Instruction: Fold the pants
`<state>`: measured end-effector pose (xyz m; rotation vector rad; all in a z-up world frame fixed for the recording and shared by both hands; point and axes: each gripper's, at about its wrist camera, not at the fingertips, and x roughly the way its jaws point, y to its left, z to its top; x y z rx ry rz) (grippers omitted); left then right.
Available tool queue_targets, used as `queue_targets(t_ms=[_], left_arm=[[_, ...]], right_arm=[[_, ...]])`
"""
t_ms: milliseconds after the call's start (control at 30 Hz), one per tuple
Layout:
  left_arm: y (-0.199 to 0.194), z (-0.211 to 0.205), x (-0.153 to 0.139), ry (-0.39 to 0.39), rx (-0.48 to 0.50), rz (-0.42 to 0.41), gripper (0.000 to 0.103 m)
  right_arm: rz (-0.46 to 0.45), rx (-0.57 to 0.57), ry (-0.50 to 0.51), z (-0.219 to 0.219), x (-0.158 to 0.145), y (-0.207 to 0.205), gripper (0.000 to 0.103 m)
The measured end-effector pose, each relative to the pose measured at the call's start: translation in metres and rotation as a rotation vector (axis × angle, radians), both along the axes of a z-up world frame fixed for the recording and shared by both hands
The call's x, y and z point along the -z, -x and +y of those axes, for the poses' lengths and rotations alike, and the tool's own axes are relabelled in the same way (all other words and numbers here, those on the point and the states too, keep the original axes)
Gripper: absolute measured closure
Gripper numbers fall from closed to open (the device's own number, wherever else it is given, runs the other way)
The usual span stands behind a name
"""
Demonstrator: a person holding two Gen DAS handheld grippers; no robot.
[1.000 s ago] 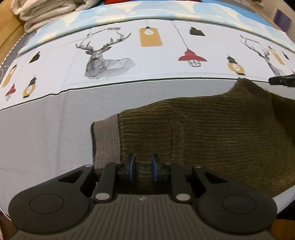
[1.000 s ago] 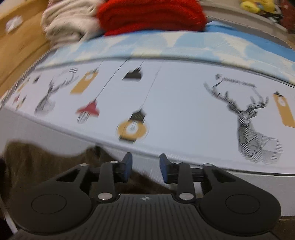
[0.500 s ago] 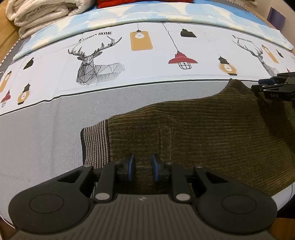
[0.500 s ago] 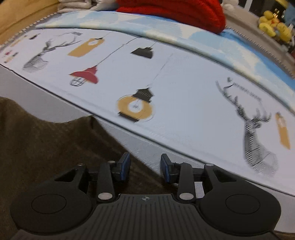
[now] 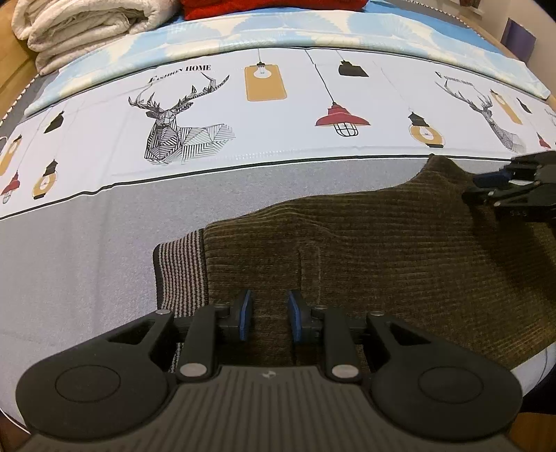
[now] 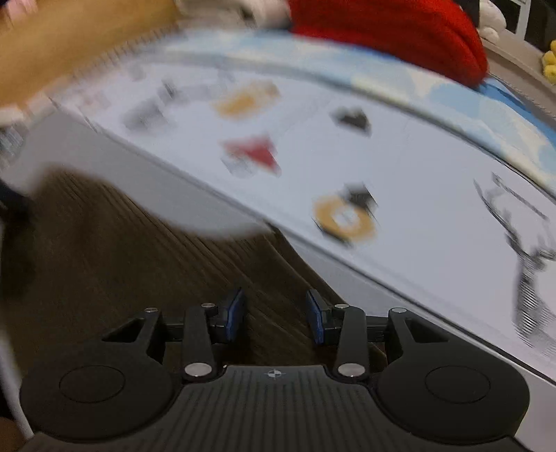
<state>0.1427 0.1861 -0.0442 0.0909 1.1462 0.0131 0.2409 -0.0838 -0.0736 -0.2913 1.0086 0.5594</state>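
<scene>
Olive-brown corduroy pants [image 5: 382,250] lie flat on the bed, their striped waistband [image 5: 180,267] to the left. My left gripper [image 5: 267,314] points down over the cloth near the waistband. Its jaws are opening, with pants below the gap and the pads pressing on nothing. My right gripper [image 6: 274,318] hovers over the far right part of the pants [image 6: 121,250], close to their edge. Its jaws are opening too, and the blue pads [image 6: 234,313] stand apart without pinching cloth. In the left wrist view the right gripper [image 5: 477,189] reaches in from the right edge.
The bed sheet [image 5: 87,243] is grey near me and printed with deer and lamps farther back. A folded white blanket [image 5: 80,24] and a red blanket [image 6: 399,34] lie at the far side. Wooden surface shows at the left; the right wrist view is blurred.
My right gripper has swung left over the pants, rolled, and its jaws stand wider. It reaches further into the left wrist view. My left gripper's jaws have widened slightly.
</scene>
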Motion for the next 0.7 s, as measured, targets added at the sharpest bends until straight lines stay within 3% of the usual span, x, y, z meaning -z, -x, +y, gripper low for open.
queue_targets(t_ms=[133, 467, 567, 700], left_arm=[[0.001, 0.003, -0.002, 0.009, -0.011, -0.006, 0.077], [0.007, -0.011, -0.012, 0.034, 0.016, -0.043, 0.076], [0.01, -0.018, -0.015, 0.032, 0.031, -0.055, 0.076], [0.014, -0.026, -0.019, 0.014, 0.044, -0.077, 0.076]], right_arm=[[0.021, 0.056, -0.057, -0.01, -0.005, -0.003, 0.061], [0.054, 0.172, -0.022, -0.058, -0.009, 0.008, 0.061], [0.062, 0.196, 0.009, -0.078, -0.009, 0.018, 0.061], [0.068, 0.268, 0.126, -0.114, -0.004, 0.031, 0.061]])
